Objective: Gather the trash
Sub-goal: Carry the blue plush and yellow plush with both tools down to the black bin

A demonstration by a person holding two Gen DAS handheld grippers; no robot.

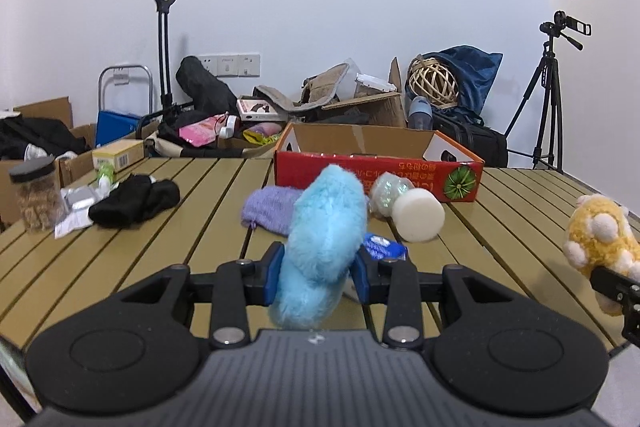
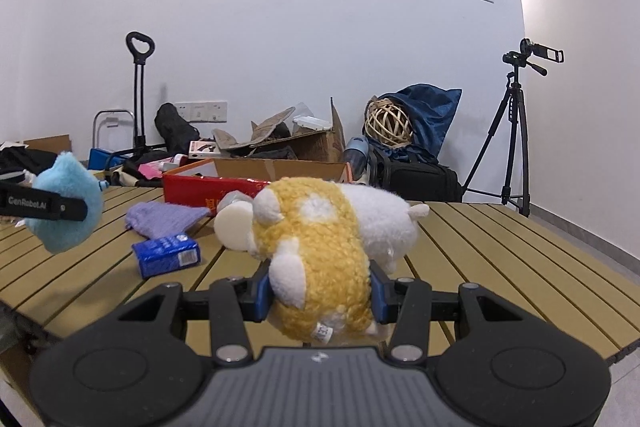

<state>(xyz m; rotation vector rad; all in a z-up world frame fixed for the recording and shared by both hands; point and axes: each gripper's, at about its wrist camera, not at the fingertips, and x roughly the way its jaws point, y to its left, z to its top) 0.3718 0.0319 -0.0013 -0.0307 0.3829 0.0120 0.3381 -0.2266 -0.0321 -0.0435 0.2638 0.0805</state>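
We see the left hand-held gripper point(image 1: 316, 277) clamped on a blue plush point(image 1: 324, 247), lifted above the desk point(image 1: 160, 247) and tipped slightly down. To its right, the right hand-held gripper point(image 2: 320, 297) likewise grips a yellow plush point(image 2: 320, 255) above the desk's near edge, facing the far red box point(image 1: 380, 179).

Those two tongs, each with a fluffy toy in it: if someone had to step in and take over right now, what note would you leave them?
Left tongs: shut on the blue plush toy, lifted off the table.
Right tongs: shut on the yellow and white plush toy, also lifted.
Red cardboard box stands open at the table's far side; neither toy is in it yet.
Still on the table: purple knit pouch, blue packet, white foam disc, black cloth, jar.
Probably next: drop both toys in the box, then gather the rest.
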